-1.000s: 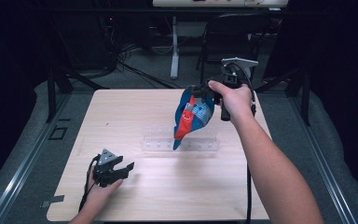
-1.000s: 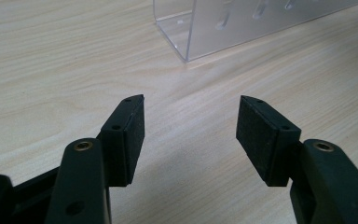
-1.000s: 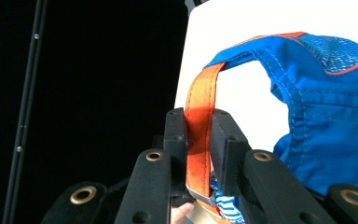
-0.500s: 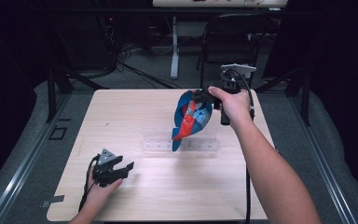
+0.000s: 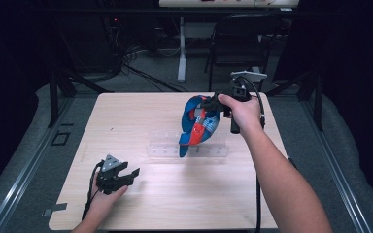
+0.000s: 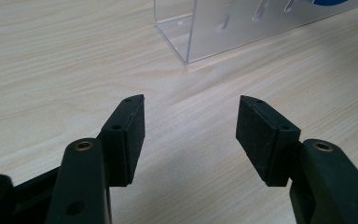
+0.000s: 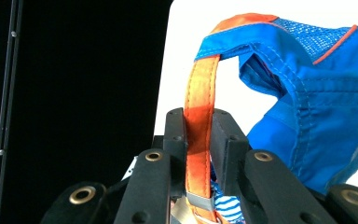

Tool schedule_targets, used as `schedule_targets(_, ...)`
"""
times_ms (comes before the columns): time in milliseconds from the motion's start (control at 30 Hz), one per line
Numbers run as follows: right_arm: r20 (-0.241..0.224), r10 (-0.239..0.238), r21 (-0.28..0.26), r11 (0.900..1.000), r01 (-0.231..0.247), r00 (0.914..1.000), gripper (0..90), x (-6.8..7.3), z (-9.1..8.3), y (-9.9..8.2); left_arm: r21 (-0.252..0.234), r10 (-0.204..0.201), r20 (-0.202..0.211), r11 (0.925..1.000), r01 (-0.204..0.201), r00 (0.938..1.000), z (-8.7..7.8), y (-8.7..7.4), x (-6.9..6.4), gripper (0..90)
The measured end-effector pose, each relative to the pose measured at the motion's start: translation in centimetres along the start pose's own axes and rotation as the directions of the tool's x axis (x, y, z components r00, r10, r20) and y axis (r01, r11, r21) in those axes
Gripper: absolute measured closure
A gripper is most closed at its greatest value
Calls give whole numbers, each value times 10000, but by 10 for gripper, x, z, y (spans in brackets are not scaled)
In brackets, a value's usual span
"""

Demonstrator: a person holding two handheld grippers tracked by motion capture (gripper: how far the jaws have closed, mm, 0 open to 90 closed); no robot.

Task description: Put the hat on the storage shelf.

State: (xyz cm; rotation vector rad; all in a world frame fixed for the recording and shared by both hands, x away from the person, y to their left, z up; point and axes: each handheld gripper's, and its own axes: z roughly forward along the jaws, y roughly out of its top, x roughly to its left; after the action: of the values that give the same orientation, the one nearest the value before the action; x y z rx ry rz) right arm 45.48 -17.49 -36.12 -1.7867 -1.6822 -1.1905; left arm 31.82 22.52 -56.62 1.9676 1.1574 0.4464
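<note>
1. Nearest the person, at the near-left part of the wooden table [image 5: 141, 208], the left hand [image 5: 102, 201] holds the left gripper [image 5: 128, 175] low over the tabletop. In the left gripper view its two black jaws stand wide apart with bare wood between them; the pads [image 6: 129, 135] grip nothing.

2. Just beyond that gripper, toward the middle of the table, stands a clear plastic rack [image 5: 165, 145], a long, low, see-through piece running left to right. Its near corner shows at the top of the left gripper view [image 6: 191, 28], apart from the jaw tips.

3. Above the right part of the rack hangs a blue bag [image 5: 196, 127] with orange-red trim and a striped patch. Its lower tip points down at the rack's middle; whether it touches the rack cannot be told.

4. The right gripper [image 5: 214, 104] holds the bag from the right, carried by the right hand [image 5: 243, 114] over the far-right part of the table, the forearm reaching in from the near-right. In the right gripper view [image 7: 199, 135] the jaws are pressed together on the bag's orange strap [image 7: 203, 107], which runs upright between the pads and loops over into the blue fabric.

5. Farthest off, beyond the table's far edge, a dark floor with cables [image 5: 141, 73] and a chair [image 5: 233, 48] lie in shadow.
</note>
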Motion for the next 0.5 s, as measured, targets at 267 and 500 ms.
schedule_targets(267, 136, 53, 51, 10000, -53, 9999, 776, -10, 1, -1, -13, 0, -10, 10000, 0, 10000, 0, 0, 0, 430)
schedule_targets(500, 464, 50, 60, 10000, -53, 9989, 751, -19, 3, -3, 14, 29, -37, 10000, -29, 10000, 0, 0, 0, 430)
